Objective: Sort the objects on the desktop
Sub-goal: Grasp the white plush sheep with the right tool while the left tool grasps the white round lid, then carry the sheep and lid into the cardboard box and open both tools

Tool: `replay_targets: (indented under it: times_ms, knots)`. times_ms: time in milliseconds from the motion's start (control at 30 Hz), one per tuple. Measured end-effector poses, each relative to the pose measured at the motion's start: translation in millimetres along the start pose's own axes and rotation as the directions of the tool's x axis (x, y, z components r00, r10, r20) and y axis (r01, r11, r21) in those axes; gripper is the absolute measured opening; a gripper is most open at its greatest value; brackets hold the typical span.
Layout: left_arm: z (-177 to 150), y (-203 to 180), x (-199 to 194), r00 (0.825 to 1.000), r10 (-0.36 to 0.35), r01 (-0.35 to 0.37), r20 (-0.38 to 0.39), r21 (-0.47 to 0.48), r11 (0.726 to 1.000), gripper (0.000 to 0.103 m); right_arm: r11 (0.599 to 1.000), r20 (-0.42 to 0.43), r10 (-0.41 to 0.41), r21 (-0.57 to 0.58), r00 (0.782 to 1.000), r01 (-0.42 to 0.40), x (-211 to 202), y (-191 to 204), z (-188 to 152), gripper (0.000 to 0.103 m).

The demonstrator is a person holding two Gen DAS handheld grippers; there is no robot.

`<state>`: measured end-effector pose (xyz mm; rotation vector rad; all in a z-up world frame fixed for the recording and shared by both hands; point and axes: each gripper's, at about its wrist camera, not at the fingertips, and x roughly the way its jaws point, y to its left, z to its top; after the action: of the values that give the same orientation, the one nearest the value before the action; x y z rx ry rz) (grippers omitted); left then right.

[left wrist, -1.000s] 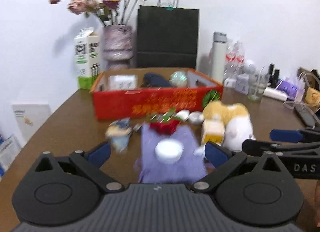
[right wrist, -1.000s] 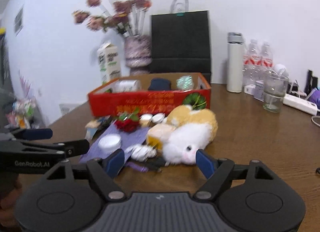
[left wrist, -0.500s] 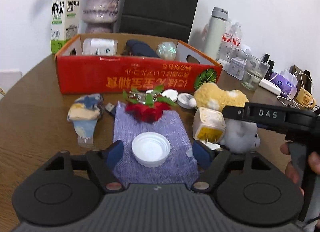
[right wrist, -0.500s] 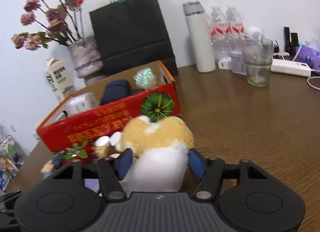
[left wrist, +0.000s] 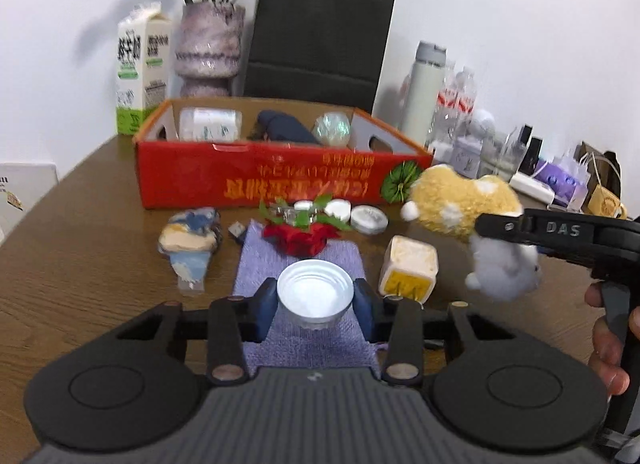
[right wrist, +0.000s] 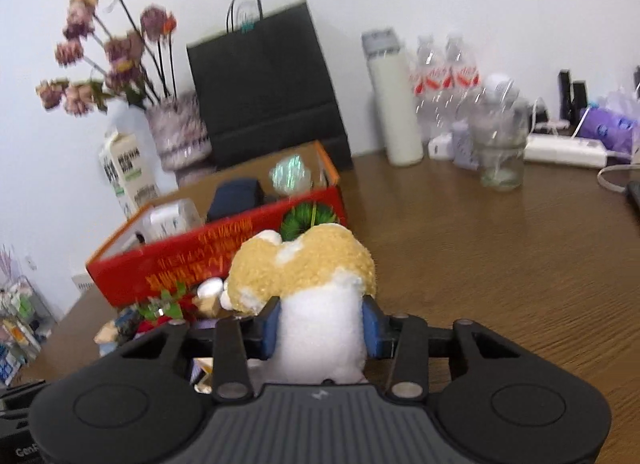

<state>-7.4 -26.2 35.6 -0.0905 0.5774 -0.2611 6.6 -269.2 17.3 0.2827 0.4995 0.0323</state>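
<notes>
A white round cap [left wrist: 315,296] sits over a purple cloth [left wrist: 312,348] between the pads of my left gripper [left wrist: 316,304]. Its jaws are closing and both pads touch the cap's sides. My right gripper [right wrist: 321,328] is closing on a yellow and white plush toy [right wrist: 304,264], and its pads squeeze the white part. In the left wrist view the plush toy [left wrist: 452,203] hangs tilted under the right gripper [left wrist: 560,232]. A red cardboard box [left wrist: 280,183] behind holds a tissue pack, a dark pouch and a shiny ball.
A red flower [left wrist: 300,238], small round tins [left wrist: 368,219], a yellow cube [left wrist: 408,268] and a blue and cream packet [left wrist: 192,240] lie before the box. Behind stand a black bag [left wrist: 320,31], vase [left wrist: 208,43], milk carton [left wrist: 140,67], thermos [right wrist: 394,103], bottles and a glass jar [right wrist: 500,143].
The left jaws narrowed from wide apart until they meet the cap. The right gripper moved in over the plush toy and closed on it, and the toy now tilts up.
</notes>
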Motion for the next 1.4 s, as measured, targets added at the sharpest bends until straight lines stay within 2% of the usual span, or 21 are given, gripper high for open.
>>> replay_targets:
  times_ms: [167, 233, 300, 367, 433, 533, 667, 800, 900, 1000, 1067, 1133, 1233, 1333, 1400]
  knots:
    - [41.0, 12.0, -30.5, 0.995, -0.003, 0.005, 0.105, -0.013, 1.0, 0.041, 0.998, 0.097, 0.051, -0.033, 0.994, -0.048, -33.6, 0.1, 27.1, 0.04]
    - [69.1, 22.0, -28.0, 0.992, 0.022, -0.021, 0.125, -0.007, 1.0, 0.041, 0.994, 0.12, 0.089, -0.067, 0.989, -0.081, -37.5, 4.0, 45.6, 0.04]
    - [98.2, 33.7, -13.2, 0.993, 0.038, -0.04, 0.115, 0.007, 0.999, 0.042, 0.989, 0.131, 0.109, -0.116, 0.985, -0.094, -29.2, 10.6, 68.8, 0.04]
    - [128.8, 48.9, 14.8, 0.997, 0.052, -0.052, 0.054, 0.003, 0.999, 0.042, 0.984, 0.122, 0.103, -0.158, 0.987, -0.083, -10.8, 18.5, 91.2, 0.04]
    - [157.7, 62.3, 53.6, 0.998, 0.044, -0.044, -0.036, -0.007, 0.999, 0.041, 0.98, 0.078, 0.096, -0.181, 0.992, -0.081, 18.8, 25.9, 114.7, 0.04]
    - [180.9, 64.7, 109.9, 0.986, 0.103, -0.098, -0.133, 0.043, 0.994, 0.041, 0.977, -0.028, 0.088, -0.191, 0.996, -0.091, 69.5, 35.7, 141.9, 0.04]
    - [189.7, 74.1, 170.2, 0.956, 0.179, -0.169, -0.231, 0.062, 0.984, 0.041, 0.961, -0.136, -0.005, -0.274, 0.991, -0.033, 128.4, 49.6, 153.2, 0.04]
    - [202.3, 89.0, 211.0, 0.95, 0.188, -0.181, -0.249, 0.049, 0.982, 0.041, 0.94, -0.218, -0.058, -0.341, 0.974, -0.02, 172.3, 60.4, 154.5, 0.04]
    - [209.0, 98.0, 234.1, 0.94, 0.211, -0.204, -0.268, 0.057, 0.977, 0.041, 0.918, -0.25, -0.086, -0.395, 0.965, -0.021, 200.3, 71.5, 157.6, 0.041]
    - [215.6, 109.3, 257.1, 0.933, 0.204, -0.203, -0.296, 0.036, 0.979, 0.042, 0.899, -0.281, -0.109, -0.437, 0.954, -0.025, 221.5, 78.8, 159.5, 0.041]
    - [219.0, 110.3, 257.0, 0.936, 0.2, -0.201, -0.289, 0.029, 0.979, 0.042, 0.895, -0.293, -0.127, -0.447, 0.948, -0.018, 232.0, 79.2, 162.1, 0.041]
    - [220.5, 111.0, 250.1, 0.947, 0.166, -0.166, -0.276, 0.023, 0.986, 0.042, 0.889, -0.31, -0.147, -0.459, 0.939, -0.013, 240.9, 77.3, 162.8, 0.042]
    - [213.8, 108.6, 232.9, 0.951, 0.148, -0.136, -0.272, 0.061, 0.989, 0.042, 0.884, -0.343, -0.163, -0.467, 0.925, -0.018, 253.3, 72.3, 162.3, 0.044]
    - [194.6, 110.7, 221.5, 0.931, 0.131, -0.105, -0.341, 0.093, 0.99, 0.042, 0.88, -0.373, -0.167, -0.474, 0.913, -0.033, 259.3, 68.6, 160.4, 0.045]
    - [187.2, 112.8, 223.9, 0.919, 0.161, -0.128, -0.359, 0.116, 0.985, 0.042, 0.87, -0.374, -0.173, -0.492, 0.911, -0.037, 258.6, 70.9, 158.0, 0.049]
